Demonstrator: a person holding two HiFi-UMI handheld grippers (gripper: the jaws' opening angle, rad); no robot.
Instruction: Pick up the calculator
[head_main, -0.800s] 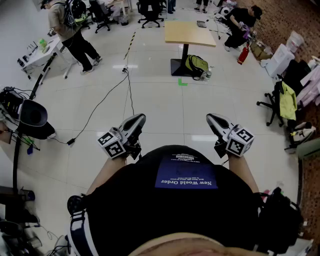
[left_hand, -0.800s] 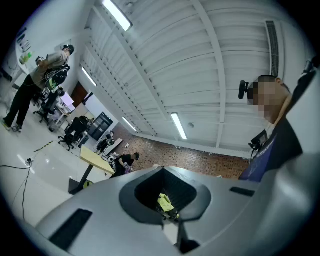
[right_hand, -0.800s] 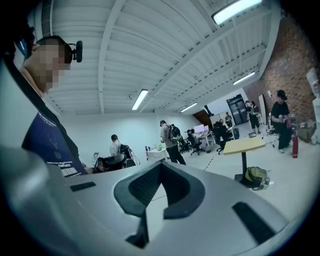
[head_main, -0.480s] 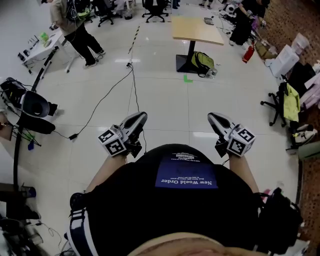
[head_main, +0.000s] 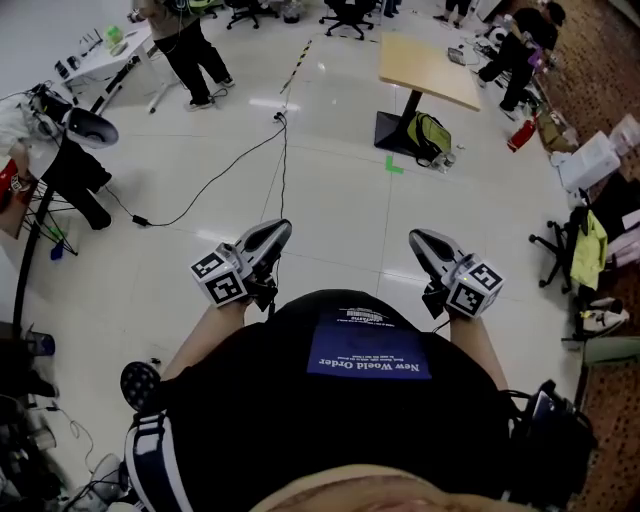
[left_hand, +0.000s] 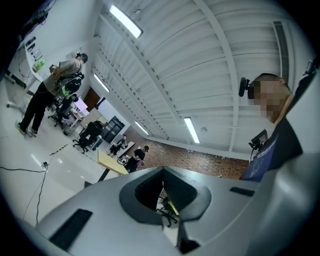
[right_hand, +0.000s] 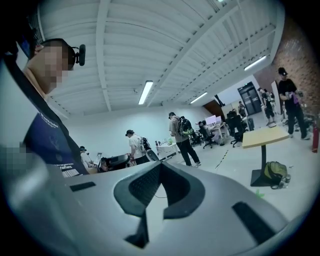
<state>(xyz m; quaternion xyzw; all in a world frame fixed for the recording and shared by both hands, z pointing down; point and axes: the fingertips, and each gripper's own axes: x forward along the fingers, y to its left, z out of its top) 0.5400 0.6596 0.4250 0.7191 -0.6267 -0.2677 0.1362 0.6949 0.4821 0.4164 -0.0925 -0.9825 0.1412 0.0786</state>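
my left fingers (head_main: 272, 233) and right fingers (head_main: 421, 241) were both closed, empty, over the floor (head_main: 330, 200). far ahead stood a counter (head_main: 430, 70), a green backpack (head_main: 428, 133) at its foot, contents hidden. i couldn't make out the calculator.

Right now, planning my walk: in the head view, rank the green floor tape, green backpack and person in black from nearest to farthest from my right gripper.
1. Green floor tape, just ahead of the right gripper.
2. Green backpack, at the foot of the table.
3. Person in black, beyond the table, far right.
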